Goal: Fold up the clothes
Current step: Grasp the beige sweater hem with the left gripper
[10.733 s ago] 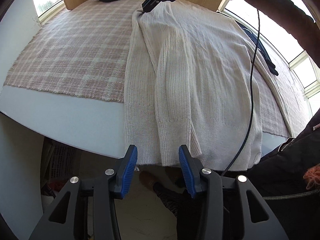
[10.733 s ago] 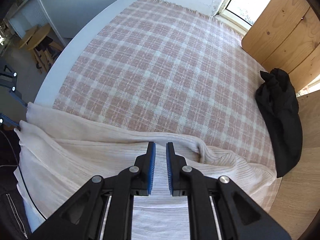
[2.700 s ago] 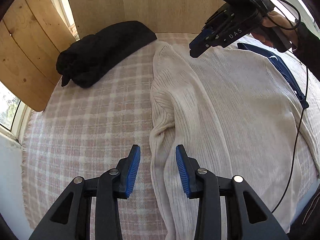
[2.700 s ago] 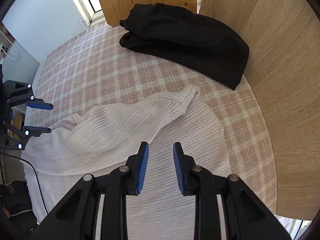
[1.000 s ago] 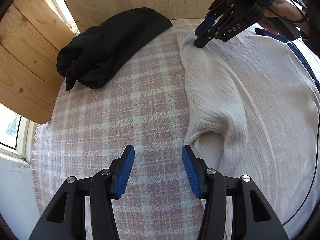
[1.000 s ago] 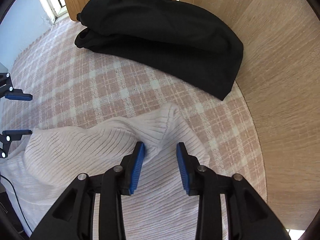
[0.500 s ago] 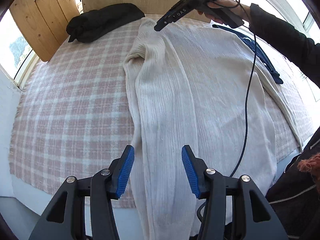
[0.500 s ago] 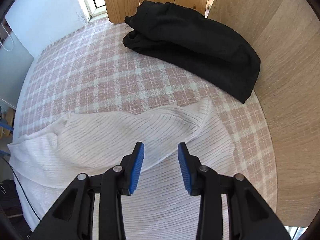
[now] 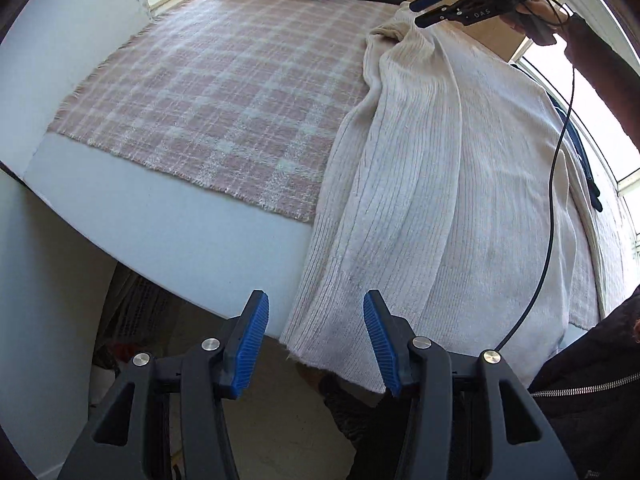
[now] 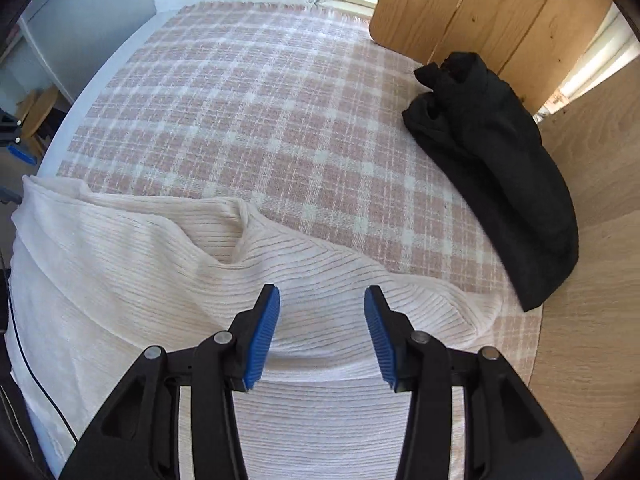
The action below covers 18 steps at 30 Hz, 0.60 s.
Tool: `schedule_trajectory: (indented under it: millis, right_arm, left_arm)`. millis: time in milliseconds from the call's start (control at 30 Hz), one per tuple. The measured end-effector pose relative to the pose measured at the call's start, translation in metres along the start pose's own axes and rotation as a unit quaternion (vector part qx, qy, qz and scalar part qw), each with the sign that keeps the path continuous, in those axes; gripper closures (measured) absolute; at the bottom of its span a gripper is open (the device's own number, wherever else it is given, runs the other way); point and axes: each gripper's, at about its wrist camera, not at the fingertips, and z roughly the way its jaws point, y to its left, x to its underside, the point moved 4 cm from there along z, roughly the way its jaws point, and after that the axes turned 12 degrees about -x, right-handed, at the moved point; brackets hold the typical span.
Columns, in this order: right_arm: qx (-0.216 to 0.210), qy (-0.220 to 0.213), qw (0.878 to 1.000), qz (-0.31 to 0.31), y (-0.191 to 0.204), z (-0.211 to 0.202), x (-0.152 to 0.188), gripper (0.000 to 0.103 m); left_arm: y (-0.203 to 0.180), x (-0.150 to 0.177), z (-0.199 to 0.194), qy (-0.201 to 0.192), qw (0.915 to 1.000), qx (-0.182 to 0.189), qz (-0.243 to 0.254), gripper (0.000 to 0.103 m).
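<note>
A cream ribbed sweater [image 9: 432,184] lies lengthwise on the pink plaid cloth [image 9: 208,92], one side folded over, its hem hanging over the table's near edge. My left gripper [image 9: 316,340] is open and empty just off the table edge, at the hem's left corner. My right gripper [image 10: 322,330] is open and empty just above the folded sweater [image 10: 168,264] near its far end. It also shows in the left wrist view [image 9: 424,10], over the sweater's far corner.
A folded black garment [image 10: 500,176] lies at the far end beside the wooden panels [image 10: 472,8]. A dark blue item [image 9: 588,172] lies past the sweater's right side. The white table edge [image 9: 160,232] drops to the floor. A black cable [image 9: 556,160] hangs across the sweater.
My left gripper has pulled back from over the table to the hem at the near edge. My right gripper has swung left and opened wider over the sweater's far end.
</note>
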Motion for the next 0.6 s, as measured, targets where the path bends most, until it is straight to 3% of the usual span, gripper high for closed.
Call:
schedule_trajectory:
  millis: [67, 267, 367, 600]
  right_arm:
    - [0.0, 0.014, 0.999, -0.03, 0.004, 0.003, -0.01, 0.05]
    - [0.013, 0.038, 0.997, -0.066, 0.003, 0.018, -0.029, 0.049]
    - [0.014, 0.047, 0.995, -0.085, 0.004, 0.031, -0.033, 0.049]
    - [-0.006, 0.068, 0.992, -0.109, -0.015, 0.036, -0.028, 0.049]
  left_arm:
    - [-0.002, 0.0, 0.005, 0.007, 1.0, 0.003, 0.003, 0.055]
    - [-0.013, -0.006, 0.013, 0.016, 0.9995, 0.005, 0.029, 0.058]
    - [-0.011, -0.009, 0.015, 0.026, 0.9991, 0.027, 0.018, 0.088]
    - [-0.01, -0.013, 0.017, 0.032, 0.9988, 0.036, 0.008, 0.094]
